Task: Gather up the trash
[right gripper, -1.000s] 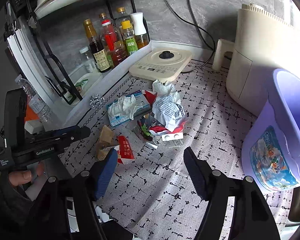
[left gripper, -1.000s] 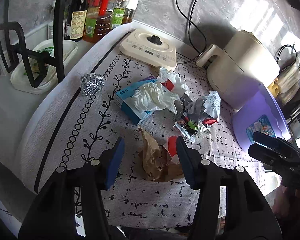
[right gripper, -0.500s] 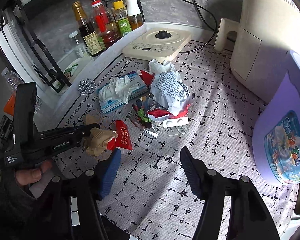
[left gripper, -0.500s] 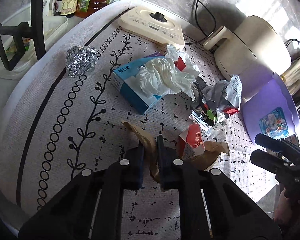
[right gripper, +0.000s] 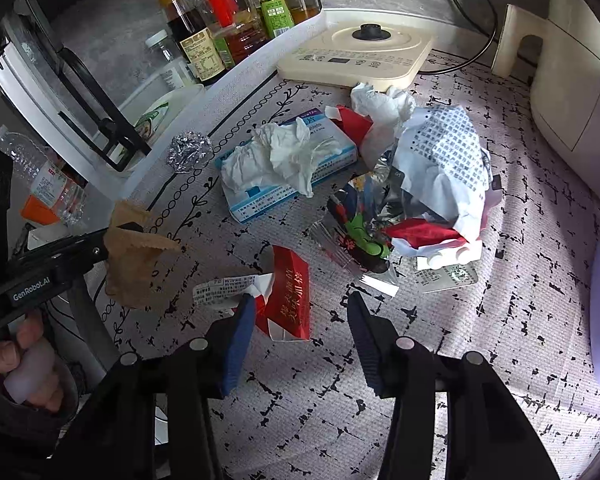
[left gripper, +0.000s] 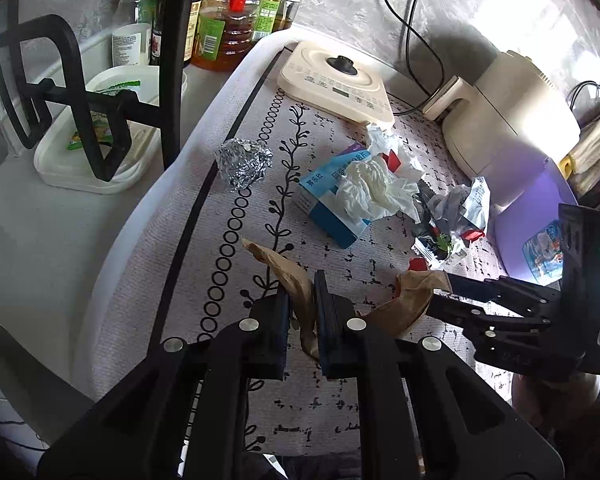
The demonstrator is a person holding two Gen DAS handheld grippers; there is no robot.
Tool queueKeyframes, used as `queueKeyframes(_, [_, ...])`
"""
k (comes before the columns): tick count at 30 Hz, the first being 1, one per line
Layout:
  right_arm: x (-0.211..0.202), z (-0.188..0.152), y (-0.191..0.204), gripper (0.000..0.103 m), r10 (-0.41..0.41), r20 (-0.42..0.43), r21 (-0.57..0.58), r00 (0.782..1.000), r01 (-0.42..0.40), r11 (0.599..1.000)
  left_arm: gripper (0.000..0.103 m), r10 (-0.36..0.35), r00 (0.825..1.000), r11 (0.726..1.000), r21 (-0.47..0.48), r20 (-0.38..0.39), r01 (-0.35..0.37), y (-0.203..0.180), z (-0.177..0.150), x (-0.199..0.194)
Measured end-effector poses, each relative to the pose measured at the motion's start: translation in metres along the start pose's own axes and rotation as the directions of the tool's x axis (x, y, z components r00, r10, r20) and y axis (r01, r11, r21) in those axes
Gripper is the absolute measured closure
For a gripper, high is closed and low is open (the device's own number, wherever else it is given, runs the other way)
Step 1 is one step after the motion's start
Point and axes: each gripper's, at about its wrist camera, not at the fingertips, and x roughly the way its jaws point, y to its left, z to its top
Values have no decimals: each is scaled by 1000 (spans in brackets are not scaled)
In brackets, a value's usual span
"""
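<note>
My left gripper (left gripper: 302,300) is shut on a crumpled brown paper (left gripper: 292,276), which hangs from it at the left of the right wrist view (right gripper: 140,264). A red packet (right gripper: 290,300) with a white torn flap lies on the patterned mat (right gripper: 420,360), between the fingers of my right gripper (right gripper: 300,320). Its jaws are closing, and the pads stand clear of the packet on both sides. In the left wrist view the right gripper (left gripper: 440,294) reaches in from the right, at the far end of the brown paper. A purple bin (left gripper: 520,232) stands at the right.
A blue tissue box (right gripper: 288,160) topped with white tissue, a foil ball (right gripper: 188,150) and a heap of crumpled wrappers (right gripper: 432,168) lie mid-mat. Behind are a cream cooker (left gripper: 336,80), an air fryer (left gripper: 508,128), bottles (left gripper: 220,20) and a black rack (left gripper: 80,100).
The left gripper shut on the brown paper and drew it away from the red packet. The right gripper sank toward the red packet and its jaws narrowed.
</note>
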Motion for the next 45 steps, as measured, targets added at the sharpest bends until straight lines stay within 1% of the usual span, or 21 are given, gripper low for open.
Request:
queueKeyframes(1, [7, 0, 0, 76, 8, -22, 5, 1000, -8, 1000, 91, 1, 1000, 1000, 4, 3, -1, 0, 2, -2])
queueKeyframes(2, [5, 1, 1, 86, -6, -3, 4, 1000, 6, 1000, 91, 1, 1000, 1000, 11, 9, -1, 0, 5, -4])
queueKeyframes(4, [2, 5, 3, 91, 29, -14, 12, 999, -29, 1000, 91, -1, 1000, 1000, 28, 25, 1, -4, 11, -10])
queueKeyframes(5, [-4, 7, 5, 92, 38, 1, 10, 999, -38, 999, 91, -7, 999, 999, 37, 38, 6, -7, 15, -13])
queueKeyframes(8, [-25, 14, 12, 92, 27, 52, -15, 998, -26, 1000, 91, -29, 997, 997, 68, 76, 24, -18, 26, -24])
queueKeyframes(12, [-56, 21, 12, 92, 25, 124, -11, 992, -24, 1000, 91, -27, 987, 994, 104, 160, 11, -34, 40, -41])
queueKeyframes(14, [-72, 23, 10, 92, 21, 163, -3, 986, -21, 1000, 91, -31, 981, 990, 139, 194, 3, -45, 46, -49])
queueKeyframes(16, [-85, 27, 8, 92, 7, 198, 7, 980, -8, 1000, 91, -50, 974, 985, 172, 219, 11, -55, 52, -55])
queueKeyframes(20, [-113, 26, -1, 92, -51, 267, 37, 962, 42, 998, 91, -93, 963, 973, 227, 252, 35, -74, 65, -63])
queueKeyframes(22, [-126, 25, -9, 92, -68, 296, 58, 953, 53, 997, 91, -111, 958, 968, 246, 263, 45, -83, 69, -66])
queueKeyframes(27, [-163, 21, -28, 92, -123, 379, 99, 917, 92, 991, 91, -164, 946, 951, 301, 279, 76, -116, 78, -67])
queueKeyframes(32, [-206, 12, -53, 92, -198, 461, 160, 865, 138, 977, 91, -234, 931, 926, 356, 281, 126, -150, 86, -62])
queueKeyframes(34, [-219, 8, -64, 92, -232, 480, 185, 846, 161, 969, 91, -265, 925, 913, 379, 273, 150, -165, 89, -59])
queueKeyframes(36, [-231, 4, -75, 93, -273, 494, 212, 826, 190, 959, 91, -300, 916, 896, 408, 265, 175, -182, 91, -54])
queueKeyframes(38, [-244, -3, -88, 94, -304, 507, 251, 806, 200, 947, 91, -331, 912, 876, 439, 242, 201, -201, 95, -47])
queueKeyframes(39, [-249, -7, -94, 94, -320, 512, 270, 797, 205, 941, 91, -346, 910, 865, 454, 228, 215, -210, 97, -44])
queueKeyframes(42, [-264, -18, -107, 95, -384, 524, 319, 761, 243, 916, 91, -392, 898, 826, 505, 200, 248, -237, 98, -39])
queueKeyframes(43, [-268, -21, -111, 96, -402, 522, 331, 752, 256, 908, 91, -405, 894, 815, 519, 193, 257, -245, 98, -38])
queueKeyframes(45, [-275, -25, -119, 96, -424, 521, 354, 741, 264, 897, 91, -429, 886, 796, 538, 176, 279, -259, 100, -34])
